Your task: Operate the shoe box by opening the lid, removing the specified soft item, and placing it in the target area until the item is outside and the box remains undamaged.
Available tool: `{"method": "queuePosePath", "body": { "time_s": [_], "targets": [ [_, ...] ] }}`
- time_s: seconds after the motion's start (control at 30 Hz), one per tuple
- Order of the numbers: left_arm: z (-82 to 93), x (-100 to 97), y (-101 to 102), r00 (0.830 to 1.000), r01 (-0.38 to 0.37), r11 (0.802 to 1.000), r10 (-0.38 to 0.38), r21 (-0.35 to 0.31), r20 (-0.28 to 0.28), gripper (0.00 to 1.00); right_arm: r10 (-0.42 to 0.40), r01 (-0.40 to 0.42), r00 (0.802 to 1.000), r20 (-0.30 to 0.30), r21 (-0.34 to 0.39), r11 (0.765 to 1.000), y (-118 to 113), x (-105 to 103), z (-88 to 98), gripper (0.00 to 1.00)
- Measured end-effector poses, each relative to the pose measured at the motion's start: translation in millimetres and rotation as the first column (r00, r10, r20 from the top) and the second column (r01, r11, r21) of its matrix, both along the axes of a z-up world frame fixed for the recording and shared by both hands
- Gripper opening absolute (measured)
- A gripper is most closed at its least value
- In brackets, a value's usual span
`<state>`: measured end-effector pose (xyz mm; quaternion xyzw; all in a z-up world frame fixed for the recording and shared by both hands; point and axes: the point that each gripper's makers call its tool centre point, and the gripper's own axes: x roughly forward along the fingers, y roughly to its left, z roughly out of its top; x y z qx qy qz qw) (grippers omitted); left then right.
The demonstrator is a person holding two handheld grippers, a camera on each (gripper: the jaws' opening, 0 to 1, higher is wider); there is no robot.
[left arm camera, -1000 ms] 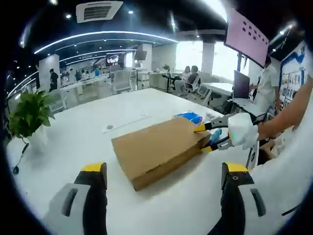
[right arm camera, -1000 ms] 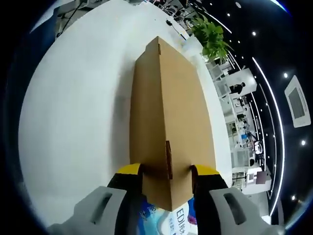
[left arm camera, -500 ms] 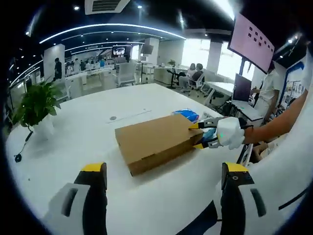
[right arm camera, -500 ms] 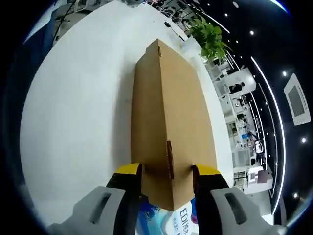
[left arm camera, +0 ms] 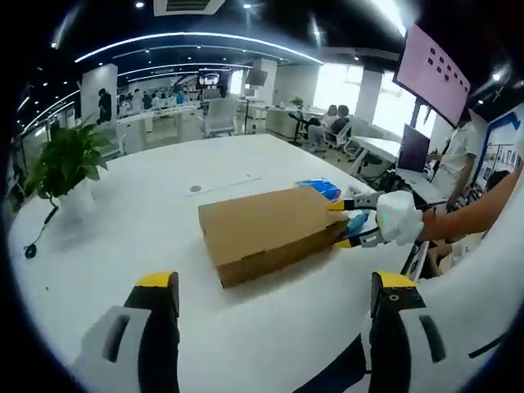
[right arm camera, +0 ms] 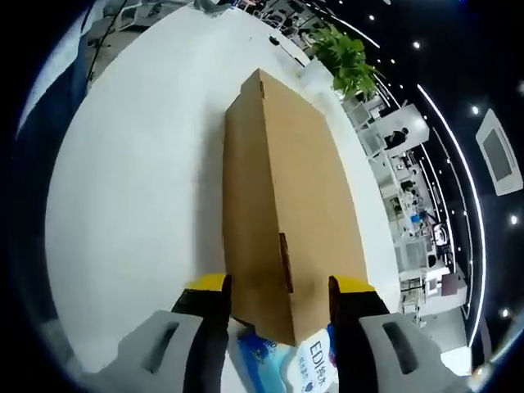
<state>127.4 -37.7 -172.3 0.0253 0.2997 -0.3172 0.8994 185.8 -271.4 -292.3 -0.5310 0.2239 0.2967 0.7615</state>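
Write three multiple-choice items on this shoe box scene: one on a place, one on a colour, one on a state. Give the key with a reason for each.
1. Where does the right gripper sit?
A. At the end of the cardboard shoe box nearest the blue-and-white packet
B. Beside the potted plant
C. High above the white table

2. What colour are the tips of the left gripper's fingers?
A. Red
B. Yellow
C. Green

3. What state is the shoe box lid in?
A. Removed and lying on the table
B. Propped wide open
C. Closed

Key: 1 A, its fingers straddle that end in both views, with the packet just behind. 2 B, yellow caps show at the bottom of the left gripper view. 3 C, the top lies flat and no interior shows.
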Motion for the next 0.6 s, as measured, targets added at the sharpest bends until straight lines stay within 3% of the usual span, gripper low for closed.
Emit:
{"method": "queuePosePath", "body": {
  "time_s": [0.17,0.3,0.53,0.57,0.6],
  "targets": [
    [0.9,3.0,1.1,1.0,-0.006,1.0,0.006,0.001,0.006,0.99,-0.073,0.073,0.997,-0.012,0.1,0.992,-6.2,-1.4,21.1,0.68],
    [0.7,6.5,4.1,1.0,-0.025,1.0,0.025,-0.009,0.011,0.99,-0.144,0.152,0.988,-0.058,0.173,0.973,-16.5,-5.2,29.8,0.93],
    [0.8,8.8,5.0,0.999,-0.043,0.999,0.043,-0.013,0.008,0.99,-0.23,0.243,0.97,-0.079,0.28,0.929,-31.6,-15.5,67.3,0.96],
    [1.6,8.5,5.6,0.999,-0.047,0.999,0.047,-0.014,0.007,0.99,-0.241,0.255,0.967,-0.083,0.302,0.919,-32.9,-16.8,72.0,0.96],
    [2.4,8.2,6.1,0.999,-0.051,0.999,0.051,-0.015,0.005,0.99,-0.269,0.29,0.957,-0.108,0.367,0.884,-33.1,-19.2,78.0,0.97]
  ]
}}
